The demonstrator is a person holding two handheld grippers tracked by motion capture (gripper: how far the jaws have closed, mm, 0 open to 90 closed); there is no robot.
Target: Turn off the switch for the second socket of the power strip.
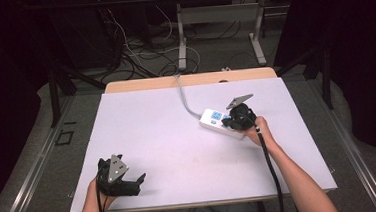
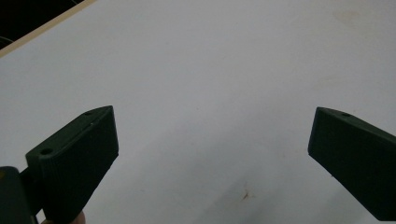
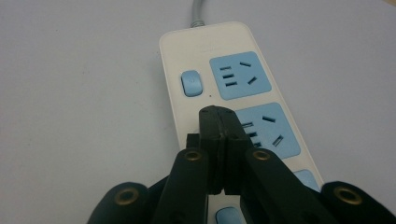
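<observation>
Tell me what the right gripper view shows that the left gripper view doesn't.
Right gripper view: a white power strip with blue sockets, a small blue switch and a grey cord leaving its far end; the right gripper has its jaws shut together just over the strip.

Left gripper view: the left gripper with jaws wide apart, nothing between them, and a small brownish stain.

Both: the white tabletop.

Power strip (image 1: 221, 122) on desk (image 1: 168, 137), right of centre.
Right gripper (image 1: 238, 118) over it; left gripper (image 1: 131, 186) near-left, well apart.
</observation>
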